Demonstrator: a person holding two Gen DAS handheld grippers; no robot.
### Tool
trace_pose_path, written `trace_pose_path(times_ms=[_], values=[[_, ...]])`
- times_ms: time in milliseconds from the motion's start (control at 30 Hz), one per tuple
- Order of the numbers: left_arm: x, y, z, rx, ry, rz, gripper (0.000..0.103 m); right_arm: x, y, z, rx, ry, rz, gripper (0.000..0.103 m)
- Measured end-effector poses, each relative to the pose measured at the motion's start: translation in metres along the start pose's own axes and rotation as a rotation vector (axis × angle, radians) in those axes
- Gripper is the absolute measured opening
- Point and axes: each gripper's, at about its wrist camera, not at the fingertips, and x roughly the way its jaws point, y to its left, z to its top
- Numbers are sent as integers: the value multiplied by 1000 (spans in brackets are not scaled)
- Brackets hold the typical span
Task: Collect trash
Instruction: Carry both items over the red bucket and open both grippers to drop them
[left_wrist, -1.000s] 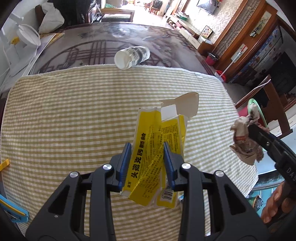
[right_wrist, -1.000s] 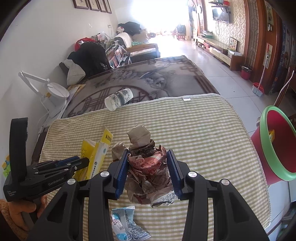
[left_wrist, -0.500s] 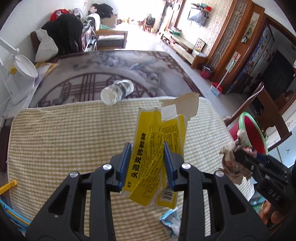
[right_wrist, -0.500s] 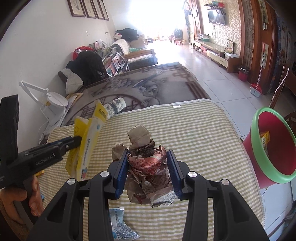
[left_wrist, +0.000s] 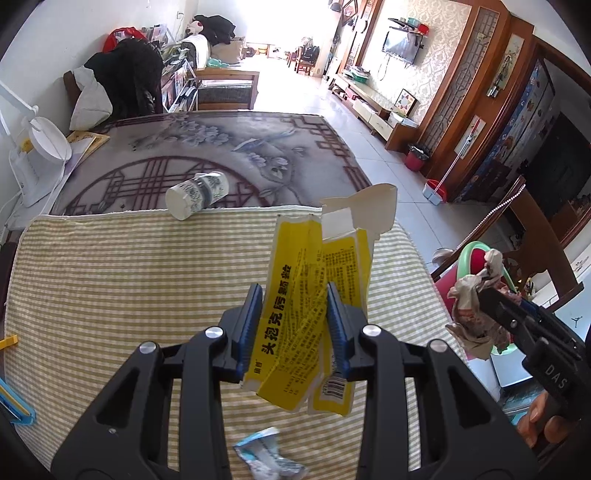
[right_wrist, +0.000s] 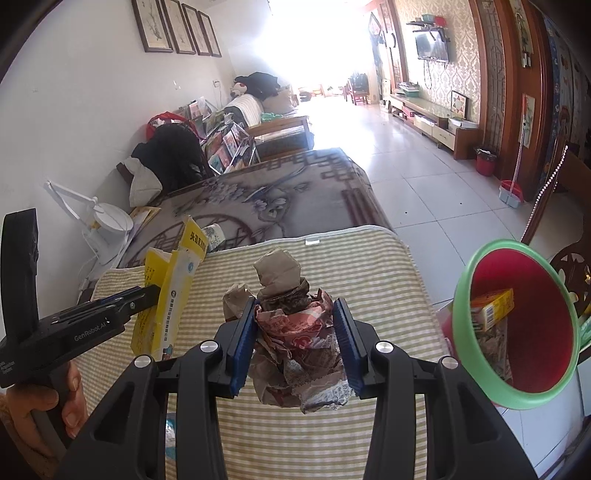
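blue-white wrapper (left_wrist: 269, 456) blurred, perhaps plastic, bin (right_wrist: 517, 332) contents partly hidden

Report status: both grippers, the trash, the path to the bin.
Left gripper shut on yellow box. Right gripper shut on crumpled paper. Red bin beside table, path clear.

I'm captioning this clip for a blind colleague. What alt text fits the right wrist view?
The right tool grips a crumpled paper wad above a striped tablecloth, with a red bin with a green rim at the right, trash already inside. At the left, the left tool holds a flattened yellow box.
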Motion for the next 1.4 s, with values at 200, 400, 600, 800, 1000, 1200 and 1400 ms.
trace_pose_path(times_ms=[200, 400, 600, 800, 1000, 1200, 1400], values=[[4, -32, 4, 16, -6, 8, 33, -8, -33, 2, 27, -6, 17, 40], [7, -67, 9, 54, -13, 1, 33, -16, -63, 2, 59, -20, 16, 40], [14, -103, 12, 101, -8, -29, 33, -27, -106, 4, 99, -49, -46, 40], [24, -146, 8, 162, 13, -91, 33, -35, -170, 5, 186, -70, -169, 40], [43, -199, 0, 240, 71, -189, 34, -32, -225, 2, 254, -66, -285, 69], [64, -262, -9, 358, 112, -277, 34, -71, -268, -24, 393, -130, -339, 76], [90, -311, -18, 440, 145, -323, 65, -95, -284, -53, 457, -108, -390, 76]])
